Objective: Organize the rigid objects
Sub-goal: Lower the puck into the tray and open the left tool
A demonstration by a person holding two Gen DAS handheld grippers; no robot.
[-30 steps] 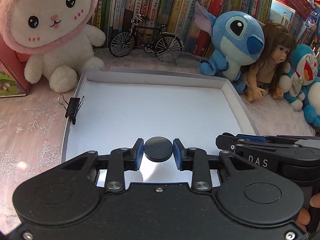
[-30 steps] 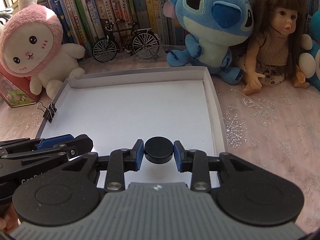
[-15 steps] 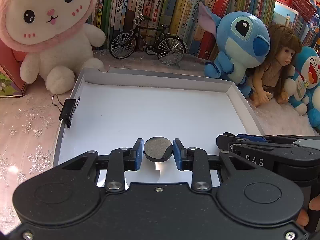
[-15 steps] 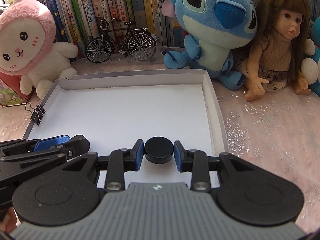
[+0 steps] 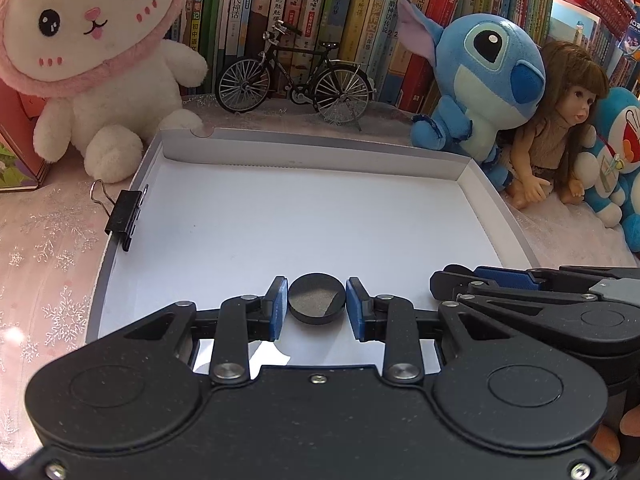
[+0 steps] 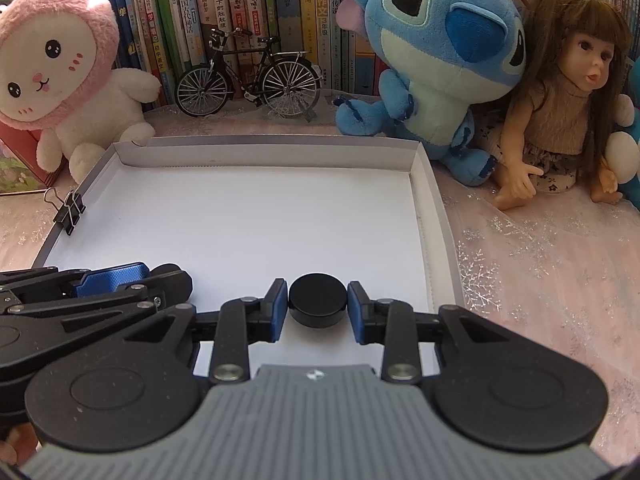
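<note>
From where I sit, the far left shows a white-and-pink plush rabbit (image 5: pixel 92 60) leaning against the row of books (image 5: pixel 320 8), and just in front of it a black binder clip (image 5: pixel 124 216) pinched onto the left wall of the shallow white tray (image 5: pixel 320 152). Moving inward, my left gripper (image 5: pixel 317 304) hangs over the tray's near part with its blue pads closed against the sides of a black disc (image 5: pixel 317 298), whose top catches a grey glare. Behind it, past the tray's far wall, a small model bicycle (image 5: pixel 296 76) stands before the books. To the right of that, my right gripper (image 6: pixel 318 302) sits just beside the left one, over the tray's near right part, and its pads likewise clamp a second black disc (image 6: pixel 318 299); I see both discs pressed on either side. Further right a blue plush alien (image 6: pixel 436 64) sits beside the tray's far right corner, then a long-haired doll (image 6: pixel 560 112) on the pink snowflake-patterned tablecloth (image 6: pixel 540 280), apart from the tray.
</note>
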